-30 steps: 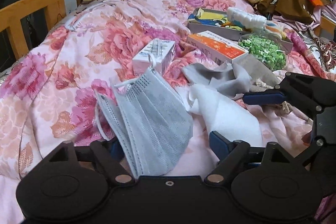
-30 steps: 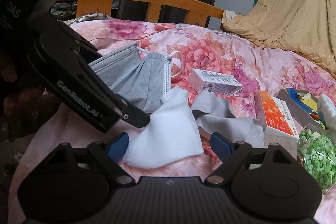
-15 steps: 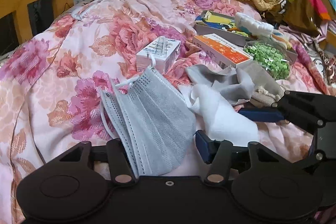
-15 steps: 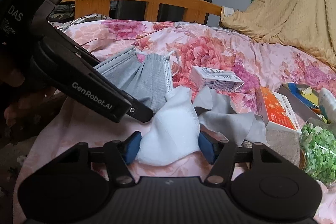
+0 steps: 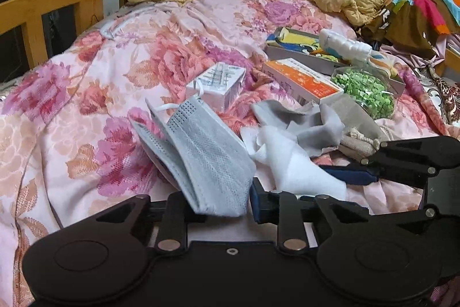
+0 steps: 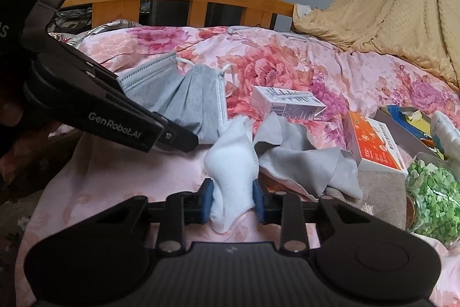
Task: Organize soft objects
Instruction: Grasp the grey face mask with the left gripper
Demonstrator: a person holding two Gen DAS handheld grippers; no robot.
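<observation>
Over the last second both sets of fingers have been closing, and now each is clenching a soft item: the left gripper (image 5: 222, 206) is pinching the lower corner of the grey face mask (image 5: 201, 154), and the right gripper (image 6: 232, 202) is squeezing the white cloth (image 6: 233, 174) between its blue fingers (image 6: 207, 199), bunching it into a narrow fold where a moment ago it was lying flat and wide. Both items are sitting near the front edge of the bed (image 5: 72, 134), side by side, with the grey cloth (image 6: 304, 166) lying just behind the white one and touching it. The milk carton (image 5: 218, 85), orange box (image 5: 302, 81) and bag of green pieces (image 5: 365, 91) are resting further back towards the right side of the bed. With both grasps seemingly secured, the sorting is only beginning; lifting looks like the next step, and the grey cloth may be dragging along if its edge is caught
</observation>
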